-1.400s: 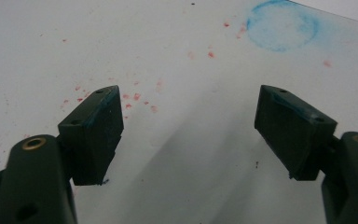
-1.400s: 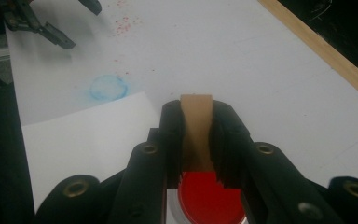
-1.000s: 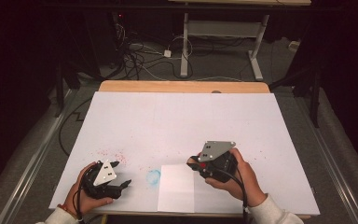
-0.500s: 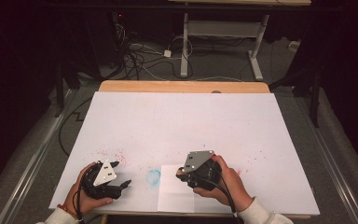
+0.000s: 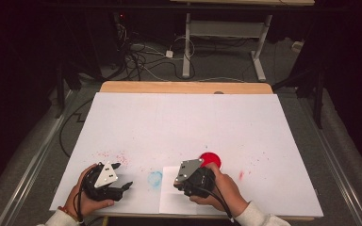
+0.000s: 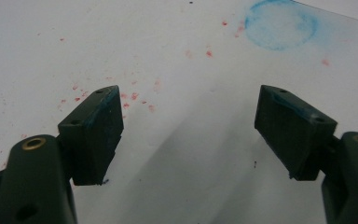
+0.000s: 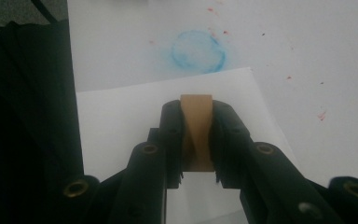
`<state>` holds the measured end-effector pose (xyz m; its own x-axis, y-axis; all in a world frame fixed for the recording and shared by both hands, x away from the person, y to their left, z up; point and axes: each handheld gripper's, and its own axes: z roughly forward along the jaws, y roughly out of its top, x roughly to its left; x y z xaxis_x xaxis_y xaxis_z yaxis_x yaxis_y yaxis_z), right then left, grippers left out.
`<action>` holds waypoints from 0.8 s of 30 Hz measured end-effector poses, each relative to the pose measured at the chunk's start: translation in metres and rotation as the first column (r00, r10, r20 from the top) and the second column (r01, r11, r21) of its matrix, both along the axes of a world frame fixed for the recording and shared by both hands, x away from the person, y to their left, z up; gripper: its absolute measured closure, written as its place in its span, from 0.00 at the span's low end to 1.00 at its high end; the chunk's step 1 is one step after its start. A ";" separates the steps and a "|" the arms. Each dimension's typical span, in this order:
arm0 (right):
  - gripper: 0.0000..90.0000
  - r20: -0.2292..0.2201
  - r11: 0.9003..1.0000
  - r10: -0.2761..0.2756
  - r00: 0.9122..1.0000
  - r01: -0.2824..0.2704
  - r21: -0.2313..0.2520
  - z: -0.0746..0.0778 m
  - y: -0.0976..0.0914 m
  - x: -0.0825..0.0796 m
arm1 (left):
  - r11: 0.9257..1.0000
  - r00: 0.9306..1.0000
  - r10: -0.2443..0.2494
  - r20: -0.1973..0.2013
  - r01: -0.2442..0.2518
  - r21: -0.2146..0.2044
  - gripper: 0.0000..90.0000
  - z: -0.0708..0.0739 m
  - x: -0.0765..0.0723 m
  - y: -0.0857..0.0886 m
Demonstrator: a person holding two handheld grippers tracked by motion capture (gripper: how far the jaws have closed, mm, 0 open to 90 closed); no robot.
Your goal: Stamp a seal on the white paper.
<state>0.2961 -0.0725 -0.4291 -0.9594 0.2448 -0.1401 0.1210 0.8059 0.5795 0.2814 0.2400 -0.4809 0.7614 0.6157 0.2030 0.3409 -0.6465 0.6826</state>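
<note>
Two grippers working low on a white-covered table [image 5: 184,122], paper sheet [image 5: 172,200] under the right one.
Right gripper [image 7: 196,135] is clamping a tan piece [image 7: 196,130], its lower end hidden between the jaws, identity unclear; red disc [image 5: 210,159] sitting just behind it, partly covered. Left gripper [image 6: 189,126] is gaping wide, holding nothing, blue ring stain [image 6: 280,24] ahead.

Dark room; tangled cables [image 5: 139,52] on grey floor [image 5: 226,66] beside a white desk frame [image 5: 224,29].
</note>
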 end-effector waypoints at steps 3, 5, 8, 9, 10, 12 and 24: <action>0.84 -0.007 1.000 -0.002 1.000 0.002 -0.018 -0.004 0.002 0.001 | 1.000 1.000 0.000 -0.001 0.000 0.001 0.25 0.000 0.000 0.000; 0.84 -0.014 1.000 0.000 1.000 0.000 -0.028 -0.008 0.003 0.002 | 1.000 1.000 0.000 -0.002 0.000 0.000 0.25 0.000 0.000 0.000; 0.84 -0.019 0.999 0.000 1.000 -0.001 -0.040 -0.012 0.005 0.004 | 1.000 1.000 0.000 -0.002 0.000 0.001 0.25 0.000 0.000 0.000; 0.84 -0.024 0.999 0.000 1.000 -0.001 -0.044 -0.013 0.006 0.005 | 1.000 1.000 0.000 -0.003 0.000 0.001 0.25 0.000 0.000 0.000; 0.84 -0.026 0.999 -0.001 1.000 0.000 -0.047 -0.014 0.006 0.005 | 1.000 1.000 0.000 -0.003 0.000 0.001 0.25 0.000 0.000 0.000; 0.84 -0.033 0.998 0.000 0.999 -0.002 -0.060 -0.016 0.007 0.005 | 1.000 1.000 0.000 -0.003 0.000 0.001 0.25 -0.001 0.000 0.000; 0.85 -0.052 0.996 -0.001 0.999 -0.003 -0.090 -0.029 0.007 0.013 | 1.000 1.000 0.001 -0.003 -0.001 0.001 0.25 -0.001 0.000 0.000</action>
